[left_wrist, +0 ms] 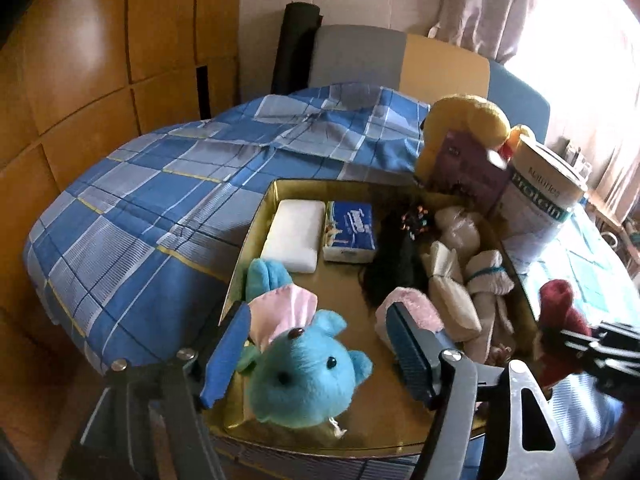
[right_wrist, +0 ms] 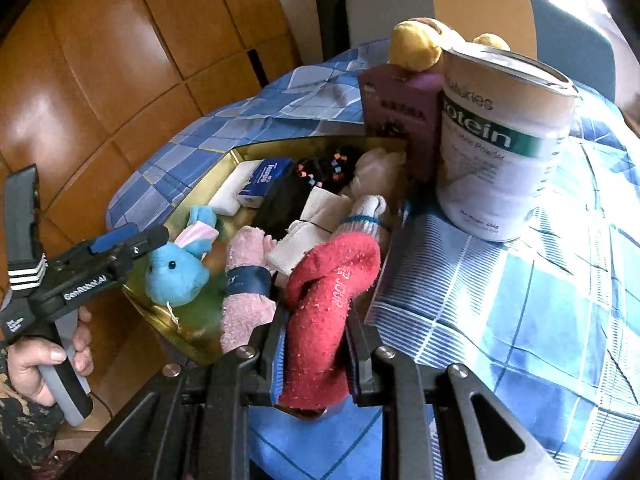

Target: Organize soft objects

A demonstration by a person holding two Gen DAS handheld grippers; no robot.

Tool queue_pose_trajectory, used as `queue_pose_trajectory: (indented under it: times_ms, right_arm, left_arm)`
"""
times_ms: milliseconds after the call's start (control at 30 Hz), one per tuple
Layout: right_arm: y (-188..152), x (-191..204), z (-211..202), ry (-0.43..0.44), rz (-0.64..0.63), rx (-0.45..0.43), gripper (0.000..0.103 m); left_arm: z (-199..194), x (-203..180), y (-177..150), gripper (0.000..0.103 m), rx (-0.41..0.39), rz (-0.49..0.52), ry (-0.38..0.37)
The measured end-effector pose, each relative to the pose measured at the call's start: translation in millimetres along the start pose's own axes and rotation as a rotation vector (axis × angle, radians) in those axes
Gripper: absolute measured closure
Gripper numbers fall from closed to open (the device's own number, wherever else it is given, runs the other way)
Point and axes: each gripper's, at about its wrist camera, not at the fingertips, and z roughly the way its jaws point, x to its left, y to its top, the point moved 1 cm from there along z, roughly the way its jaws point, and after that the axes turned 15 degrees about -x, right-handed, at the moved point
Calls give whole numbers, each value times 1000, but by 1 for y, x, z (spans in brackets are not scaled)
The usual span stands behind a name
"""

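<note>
A gold tray [left_wrist: 256, 220] sits on a bed with a blue checked blanket [left_wrist: 152, 208]. The blue toy bunny [left_wrist: 304, 368] lies in the near corner of the tray. The left gripper [left_wrist: 316, 356] has its jaws apart, one on each side of the bunny, and the pads do not squeeze it. Beside the bunny lies a pink sock roll [right_wrist: 246, 288] with a dark band on it.

The right gripper [right_wrist: 316, 356] is pinched tight on a red sock [right_wrist: 328, 292] (it is fuzzy), which hangs over the right edge of the tray.

The tray is getting full. At the back are a white block [left_wrist: 294, 240] and a blue tissue pack [left_wrist: 351, 236]. Next come a black thing with little colored beads [left_wrist: 400, 264] and some pale sock bundles [left_wrist: 460, 280].

Just behind the tray stand a purple box [right_wrist: 400, 120] and a big white can [right_wrist: 504, 148], close together. A yellow plush toy [right_wrist: 416, 46] peeks out behind them.

A hand [right_wrist: 48, 356] holds the left gripper's handle.
</note>
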Motion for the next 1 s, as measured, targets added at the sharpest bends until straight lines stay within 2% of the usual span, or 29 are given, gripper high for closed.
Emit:
queue_pose_trajectory:
  times_ms: [333, 467, 567, 733, 833, 1000]
  right_arm:
    - [3, 24, 11, 79, -10, 29, 81]
    - [13, 45, 16, 147, -20, 35, 81]
    - [21, 68, 24, 207, -38, 41, 81]
    - [23, 102, 38, 284, -71, 70, 81]
    - [19, 112, 46, 261, -105, 73, 81]
    - [10, 124, 78, 198, -195, 120, 80]
  left_arm:
    - [-12, 15, 3, 27, -9, -71, 10]
    - [-22, 37, 8, 22, -36, -124, 56]
    - [-29, 64, 14, 21, -69, -168, 122]
    - [-36, 102, 11, 20, -76, -243, 201]
    - [-37, 111, 5, 20, -67, -255, 220]
    - [-31, 103, 0, 18, -45, -240, 197]
